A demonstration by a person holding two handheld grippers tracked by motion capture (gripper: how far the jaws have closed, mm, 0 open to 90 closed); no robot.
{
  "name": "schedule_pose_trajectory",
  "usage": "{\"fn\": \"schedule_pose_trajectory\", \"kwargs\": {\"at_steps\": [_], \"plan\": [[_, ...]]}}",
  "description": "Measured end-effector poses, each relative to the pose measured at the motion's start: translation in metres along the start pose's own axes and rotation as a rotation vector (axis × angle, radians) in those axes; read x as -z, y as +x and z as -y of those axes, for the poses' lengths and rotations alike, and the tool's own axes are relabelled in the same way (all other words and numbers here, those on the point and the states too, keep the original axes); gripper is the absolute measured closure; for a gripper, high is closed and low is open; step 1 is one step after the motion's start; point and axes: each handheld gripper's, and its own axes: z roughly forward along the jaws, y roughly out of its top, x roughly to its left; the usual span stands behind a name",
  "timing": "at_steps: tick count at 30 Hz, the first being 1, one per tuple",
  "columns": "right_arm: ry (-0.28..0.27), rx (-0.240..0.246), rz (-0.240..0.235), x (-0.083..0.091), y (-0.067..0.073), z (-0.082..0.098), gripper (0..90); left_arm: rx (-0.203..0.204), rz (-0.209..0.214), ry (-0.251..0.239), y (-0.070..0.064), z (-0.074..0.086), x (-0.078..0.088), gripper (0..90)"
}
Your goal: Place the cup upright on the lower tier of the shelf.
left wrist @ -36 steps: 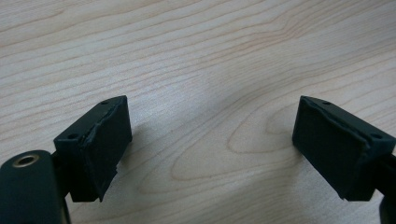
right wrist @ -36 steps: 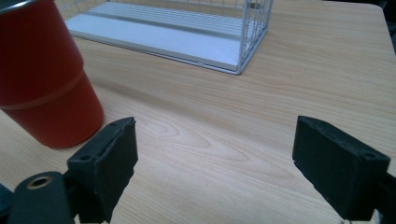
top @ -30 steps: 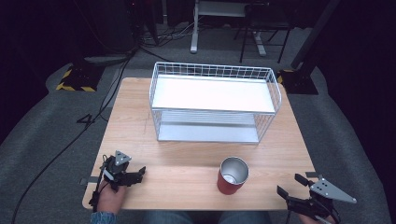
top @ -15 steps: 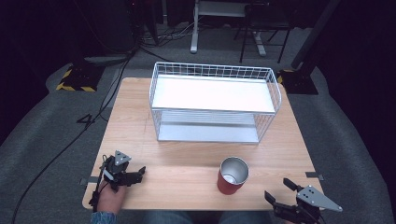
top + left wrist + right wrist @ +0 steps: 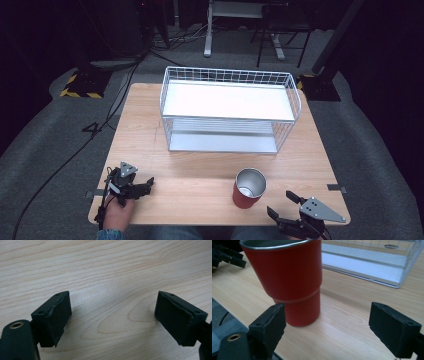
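Note:
A red cup (image 5: 249, 188) with a shiny metal inside stands upright near the table's front edge, right of centre; it looms close in the right gripper view (image 5: 288, 277). My right gripper (image 5: 284, 206) is open at the front right, a short way from the cup, its jaws (image 5: 327, 327) wide apart with the cup ahead and to the left. At the front left my left gripper (image 5: 146, 184) rests open in a hand, and its jaws (image 5: 112, 315) hang just above bare wood.
A white wire basket rack (image 5: 230, 110) with two shelves fills the table's far middle, and its lower shelf (image 5: 367, 263) lies beyond the cup. The wooden table (image 5: 200, 175) ends at grey floor; cables and stands lie in the dark behind.
My right gripper has moved left along the front edge, closer to the red cup. The left gripper and the cup have stayed where they were.

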Motion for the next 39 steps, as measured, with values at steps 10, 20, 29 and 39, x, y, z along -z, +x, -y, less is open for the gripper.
{"fn": "schedule_pose_trajectory", "kwargs": {"at_steps": [10,20,29,39], "plan": [[0.028,0.013,-0.061,-0.029,0.018,-0.002,15.0,-0.011,0.001,0.002,0.0,-0.002,-0.002,14.4],[0.046,-0.001,-0.078,-0.059,0.027,0.004,15.0,-0.013,0.003,0.0,0.0,-0.002,-0.002,14.3],[0.046,-0.011,-0.08,-0.078,0.031,0.009,15.3,-0.013,0.003,0.0,0.0,-0.002,-0.002,14.4],[0.022,-0.038,-0.059,-0.091,0.035,0.015,14.8,-0.013,0.003,0.001,0.0,-0.002,-0.002,14.4]]}}
